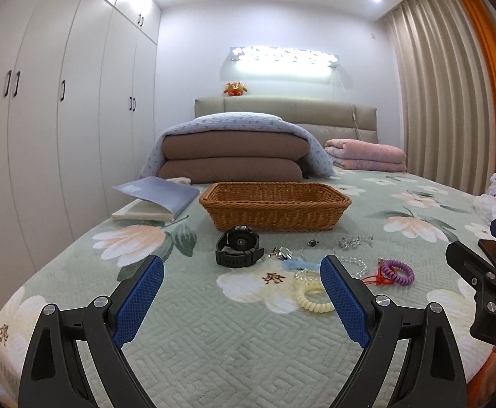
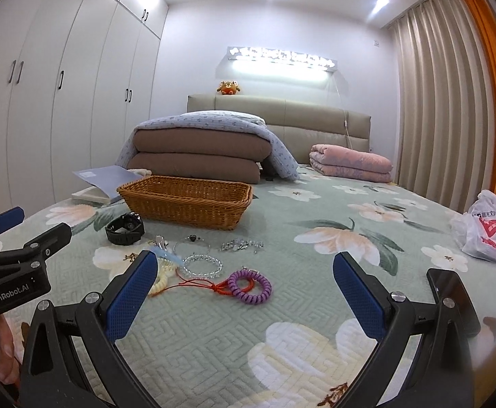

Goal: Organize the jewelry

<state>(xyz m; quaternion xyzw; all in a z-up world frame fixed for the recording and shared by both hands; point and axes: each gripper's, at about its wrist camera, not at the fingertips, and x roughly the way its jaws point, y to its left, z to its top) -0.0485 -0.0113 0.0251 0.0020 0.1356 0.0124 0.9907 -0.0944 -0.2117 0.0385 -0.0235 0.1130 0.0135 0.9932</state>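
- Both my left tool (image 1: 242, 277) and right tool (image 2: 244, 273) hang wide, empty.
- Jewelry lies on the bed before the basket (image 1: 275, 209); none inside.
- The red cord (image 2: 210, 285) touches the purple coil (image 2: 249, 286), so one lift may drag both.
- The black watch (image 1: 237, 245) could slip.

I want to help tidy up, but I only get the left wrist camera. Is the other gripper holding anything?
Observer: No. The right gripper has its jaws wide open, with nothing between them.
Operator: My jaws hide some of the see-through beads. Are they a whole ring?
Observer: Yes. The clear bead bracelet is a full closed loop, lying flat on the bedspread.
Operator: What's the white thing at my right edge?
Observer: A crumpled white plastic bag with red print. It lies well apart from the jewelry.
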